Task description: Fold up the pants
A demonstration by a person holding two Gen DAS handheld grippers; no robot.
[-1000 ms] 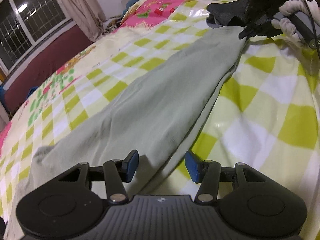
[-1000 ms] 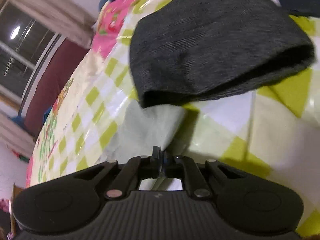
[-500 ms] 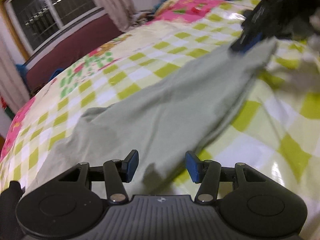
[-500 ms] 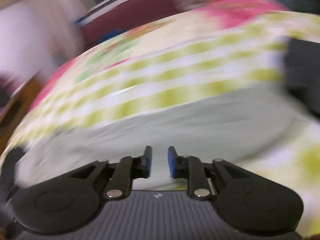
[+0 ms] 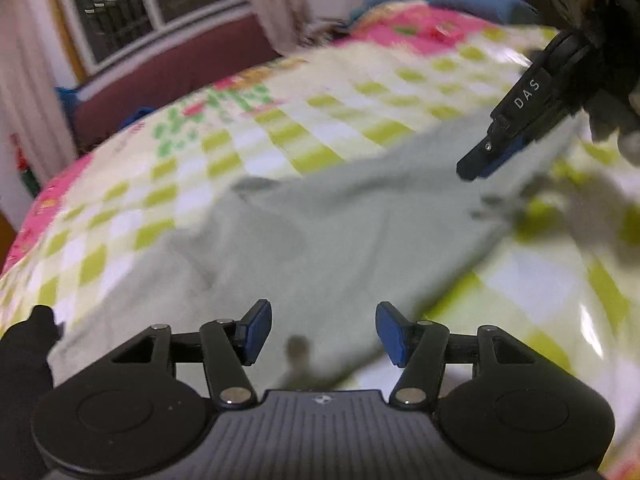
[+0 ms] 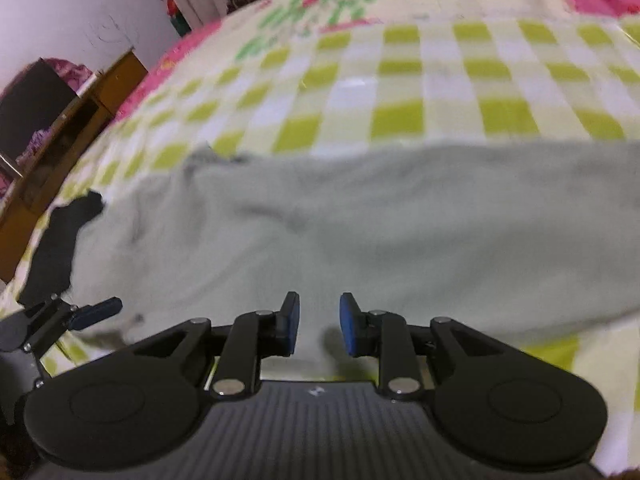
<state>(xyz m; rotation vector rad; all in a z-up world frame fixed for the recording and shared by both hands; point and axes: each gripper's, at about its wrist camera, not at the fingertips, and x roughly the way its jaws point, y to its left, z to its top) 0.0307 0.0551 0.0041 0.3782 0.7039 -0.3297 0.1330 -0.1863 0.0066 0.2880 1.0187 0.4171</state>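
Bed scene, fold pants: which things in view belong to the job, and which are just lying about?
Part of the job:
pale green pants, spread flat
left gripper, open
right gripper, open

Just lying about:
checked bedspread
black cloth beside the pants
blue pillow

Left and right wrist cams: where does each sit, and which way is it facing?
Left wrist: on the left gripper, looking along its open fingers over the pale green pants; the right gripper shows upper right.
Right wrist: on the right gripper, facing across the pants; left gripper at lower left.
Shared: pants, checked bedspread.
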